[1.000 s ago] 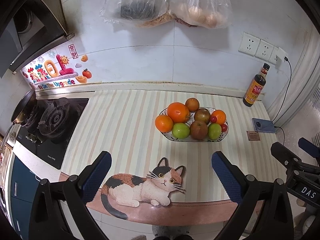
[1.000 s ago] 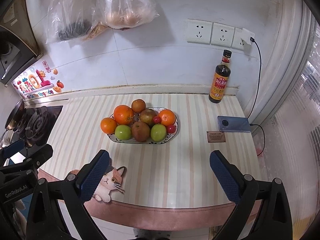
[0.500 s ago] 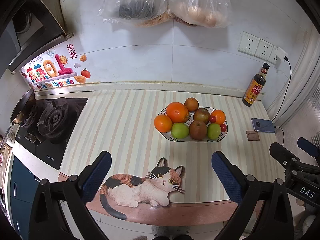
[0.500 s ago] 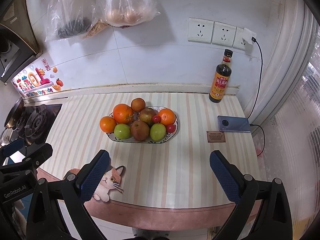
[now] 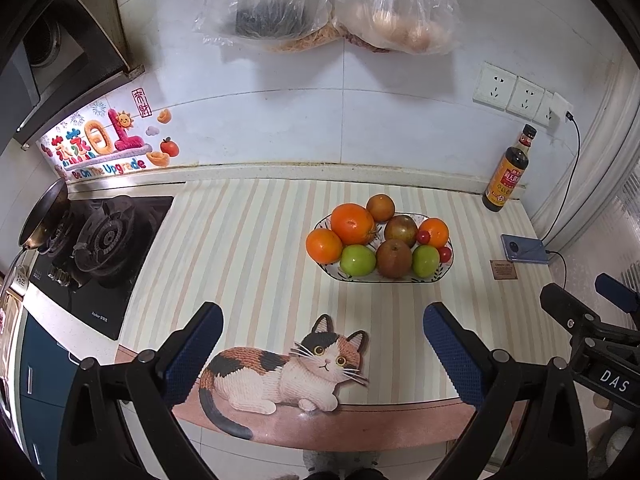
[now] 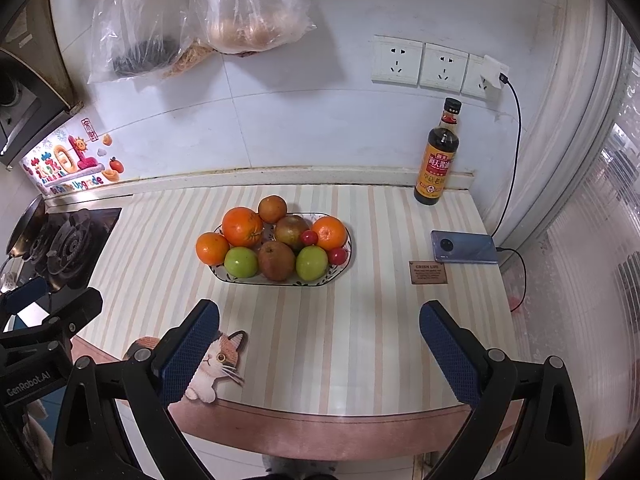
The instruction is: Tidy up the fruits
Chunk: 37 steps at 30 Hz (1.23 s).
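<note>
An oval patterned plate stands mid-counter on the striped mat. It holds several fruits: oranges, green apples, brown fruits and small red tomatoes. My left gripper is open and empty, above the near counter edge, well short of the plate. My right gripper is open and empty, also near the front edge. Each gripper shows at the side of the other's view.
A gas stove with a pan is at the left. A sauce bottle, a charging phone and a small card are at the right. Plastic bags hang on the wall. A cat picture marks the mat's front.
Both views have shifted very slightly; the plate sits a touch left of where it was. Both grippers stay open and empty.
</note>
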### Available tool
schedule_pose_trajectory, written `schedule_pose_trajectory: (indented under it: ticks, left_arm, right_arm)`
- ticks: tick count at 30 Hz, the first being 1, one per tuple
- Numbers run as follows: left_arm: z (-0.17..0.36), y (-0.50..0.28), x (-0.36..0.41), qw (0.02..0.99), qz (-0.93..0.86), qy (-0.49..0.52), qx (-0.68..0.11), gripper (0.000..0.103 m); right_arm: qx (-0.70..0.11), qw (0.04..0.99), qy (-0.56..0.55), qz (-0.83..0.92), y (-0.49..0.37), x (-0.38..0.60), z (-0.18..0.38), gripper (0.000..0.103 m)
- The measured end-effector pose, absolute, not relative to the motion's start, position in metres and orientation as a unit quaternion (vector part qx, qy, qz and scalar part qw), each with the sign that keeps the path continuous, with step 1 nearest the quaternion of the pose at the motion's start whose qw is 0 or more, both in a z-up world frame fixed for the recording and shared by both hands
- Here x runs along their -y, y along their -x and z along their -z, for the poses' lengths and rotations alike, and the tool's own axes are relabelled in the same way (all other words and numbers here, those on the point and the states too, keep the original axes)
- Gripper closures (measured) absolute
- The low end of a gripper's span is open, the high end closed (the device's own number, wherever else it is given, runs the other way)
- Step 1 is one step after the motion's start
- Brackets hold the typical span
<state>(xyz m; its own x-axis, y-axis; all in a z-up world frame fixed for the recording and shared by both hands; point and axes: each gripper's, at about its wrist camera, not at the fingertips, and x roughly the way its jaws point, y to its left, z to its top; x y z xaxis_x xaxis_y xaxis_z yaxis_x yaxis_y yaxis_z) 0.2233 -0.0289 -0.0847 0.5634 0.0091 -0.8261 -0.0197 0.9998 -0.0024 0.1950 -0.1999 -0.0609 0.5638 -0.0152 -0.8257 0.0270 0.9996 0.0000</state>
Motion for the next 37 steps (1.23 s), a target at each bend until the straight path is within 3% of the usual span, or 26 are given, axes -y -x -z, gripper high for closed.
schedule_pose_trajectory:
  ticks: [37]
  left_arm:
    - [0.069, -0.213, 0.026, 0.889, -0.008, 0.008, -0.457, 0.000]
  right_arm:
    - [-0.464, 0.886, -0.012, 0.010, -0.184, 0.201, 0.056, 0.001]
